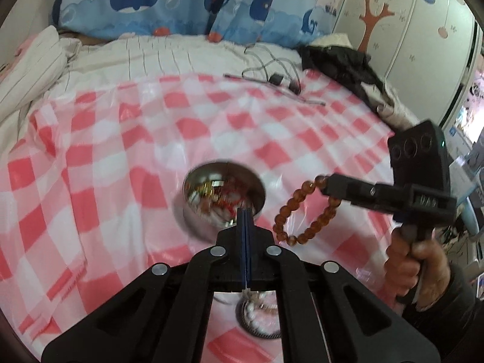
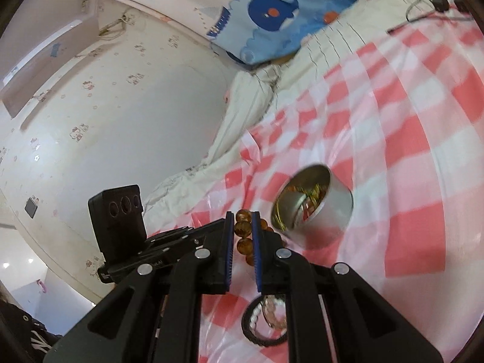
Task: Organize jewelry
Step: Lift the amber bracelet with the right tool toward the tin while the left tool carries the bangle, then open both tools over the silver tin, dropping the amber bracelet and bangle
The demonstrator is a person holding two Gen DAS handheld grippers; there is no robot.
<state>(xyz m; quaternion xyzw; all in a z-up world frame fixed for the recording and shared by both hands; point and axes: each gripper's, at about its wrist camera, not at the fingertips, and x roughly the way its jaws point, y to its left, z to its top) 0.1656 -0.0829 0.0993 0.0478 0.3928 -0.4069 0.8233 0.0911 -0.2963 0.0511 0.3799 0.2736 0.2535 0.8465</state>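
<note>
A round metal tin (image 1: pixel 225 195) holding mixed jewelry sits on the pink checked cloth (image 1: pixel 121 139); it also shows in the right wrist view (image 2: pixel 317 208). My right gripper (image 1: pixel 325 186) is shut on an amber bead bracelet (image 1: pixel 302 214) and holds it in the air to the right of the tin. In its own view the beads (image 2: pixel 243 230) sit between the fingertips of the right gripper (image 2: pixel 243 216). My left gripper (image 1: pixel 244 211) is shut and empty, near the tin's front rim. A black ring and pale bead bracelets (image 2: pixel 266 322) lie on the cloth below the grippers.
The cloth covers a bed with a white striped duvet (image 1: pixel 166 54). Whale-print pillows (image 1: pixel 181 3) line the far edge. Black cables and a charger (image 1: pixel 275 78) lie at the cloth's far side. Dark clothing (image 1: pixel 341 63) is heaped at the right.
</note>
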